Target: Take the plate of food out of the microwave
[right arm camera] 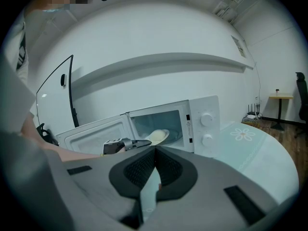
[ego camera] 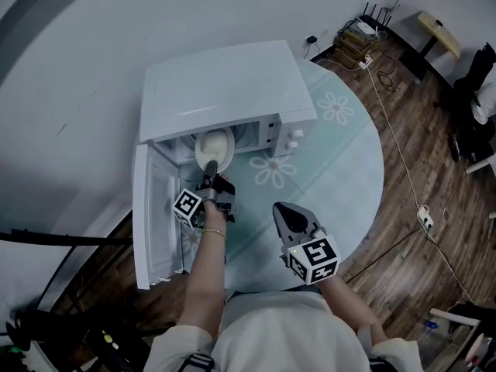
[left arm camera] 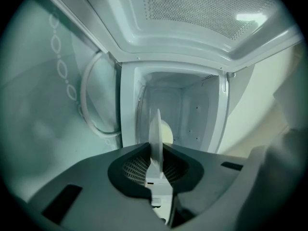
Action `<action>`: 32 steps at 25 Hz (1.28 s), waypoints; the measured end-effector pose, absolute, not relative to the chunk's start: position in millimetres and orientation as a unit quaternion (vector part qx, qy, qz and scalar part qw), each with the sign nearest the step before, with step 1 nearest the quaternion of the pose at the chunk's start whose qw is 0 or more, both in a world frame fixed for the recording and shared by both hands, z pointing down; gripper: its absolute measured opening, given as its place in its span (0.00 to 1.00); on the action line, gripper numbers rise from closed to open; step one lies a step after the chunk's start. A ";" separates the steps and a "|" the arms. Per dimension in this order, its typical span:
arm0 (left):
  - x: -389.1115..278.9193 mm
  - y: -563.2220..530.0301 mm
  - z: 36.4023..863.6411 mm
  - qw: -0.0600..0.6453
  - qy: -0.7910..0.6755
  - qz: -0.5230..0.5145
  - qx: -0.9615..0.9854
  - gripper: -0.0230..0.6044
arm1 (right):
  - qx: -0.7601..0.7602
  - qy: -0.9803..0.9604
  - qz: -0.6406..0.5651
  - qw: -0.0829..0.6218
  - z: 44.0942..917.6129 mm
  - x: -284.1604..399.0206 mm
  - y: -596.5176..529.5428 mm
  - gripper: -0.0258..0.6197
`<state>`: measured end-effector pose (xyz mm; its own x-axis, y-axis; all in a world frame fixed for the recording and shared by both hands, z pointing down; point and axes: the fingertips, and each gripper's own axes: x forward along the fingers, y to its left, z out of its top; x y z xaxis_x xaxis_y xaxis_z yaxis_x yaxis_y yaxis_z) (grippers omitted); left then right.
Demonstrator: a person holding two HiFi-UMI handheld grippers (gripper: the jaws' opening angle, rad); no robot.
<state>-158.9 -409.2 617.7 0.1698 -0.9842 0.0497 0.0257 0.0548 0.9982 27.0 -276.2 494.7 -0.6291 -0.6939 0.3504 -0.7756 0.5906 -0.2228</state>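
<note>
A white microwave (ego camera: 225, 84) stands on the round table, its door (ego camera: 155, 215) swung open to the left. Inside lies a white plate (ego camera: 215, 147) with pale food (left arm camera: 166, 133) on it. My left gripper (ego camera: 209, 178) reaches into the opening and is shut on the plate's near rim (left arm camera: 155, 134), which shows edge-on between its pads. My right gripper (ego camera: 280, 209) hovers shut over the table in front of the microwave, holding nothing. From the right gripper view the plate (right arm camera: 158, 136) sits in the cavity with the left gripper (right arm camera: 126, 144) at its edge.
The table (ego camera: 349, 169) has a pale green cloth with flower prints. The microwave's knobs (right arm camera: 207, 129) are on its right panel. Wooden floor, cables and a power strip (ego camera: 425, 217) lie to the right. A white wall is behind the microwave.
</note>
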 end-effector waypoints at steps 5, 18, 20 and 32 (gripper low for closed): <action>-150.0 -388.9 609.5 0.566 -0.454 -0.430 0.536 0.13 | 0.426 -0.881 0.177 0.106 490.7 27.3 -265.9 0.05; -103.8 -329.5 596.1 0.587 -0.394 -0.389 0.591 0.13 | 0.462 -0.867 0.167 0.087 479.4 37.8 -237.8 0.05; -98.6 -321.8 593.5 0.588 -0.389 -0.382 0.598 0.13 | 0.469 -0.863 0.166 0.086 478.3 41.5 -234.4 0.05; -82.8 -269.5 592.4 0.608 -0.366 -0.324 0.626 0.13 | 0.504 -0.845 0.160 0.080 476.2 58.1 -214.9 0.05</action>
